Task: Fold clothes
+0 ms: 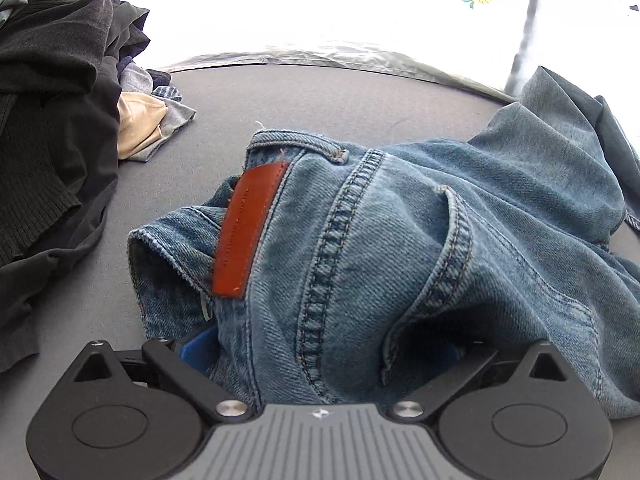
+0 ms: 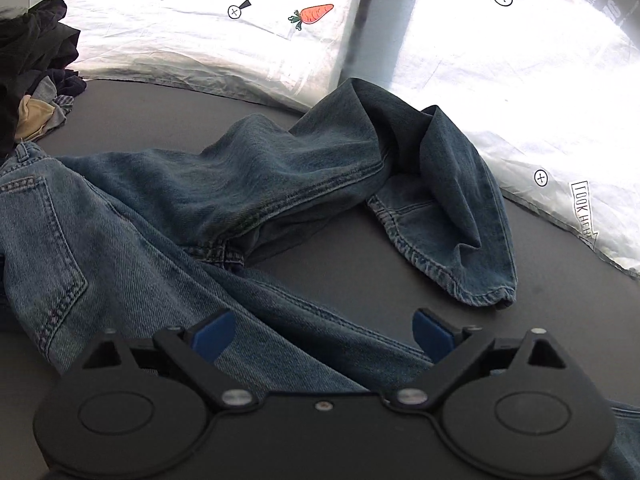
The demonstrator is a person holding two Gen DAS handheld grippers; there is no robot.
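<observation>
A dark grey table [image 1: 320, 96] fills both views, its matte top bare between the garments. Its far edge curves against a bright, glossy white sheet [image 2: 192, 44] printed with orange carrots [image 2: 314, 14], small circled crosses and some lettering; the sheet is overexposed in the left wrist view. A grey upright post [image 2: 360, 28] crosses the sheet beyond the table edge.

The blue jeans [image 2: 248, 184] lie crumpled across the middle of the table, seat side up. In the left wrist view the waistband sits nearest the camera, with a brown leather patch [image 1: 248, 228] beside the centre seam and a back pocket to its right. In the right wrist view the two legs spread away toward the far edge, one folded back on itself so that its hem [image 2: 472, 284] rests on the grey surface.

At the far left of the table stands a pile of clothes [image 1: 52, 120], mostly black and dark grey, with a beige piece and a checked one at its foot.

The left gripper [image 1: 320, 350] is spread wide with the bunched denim of the seat between its blue pads, which do not visibly press on it. The right gripper [image 2: 324, 334] is also spread wide, over one trouser leg, holding nothing.
</observation>
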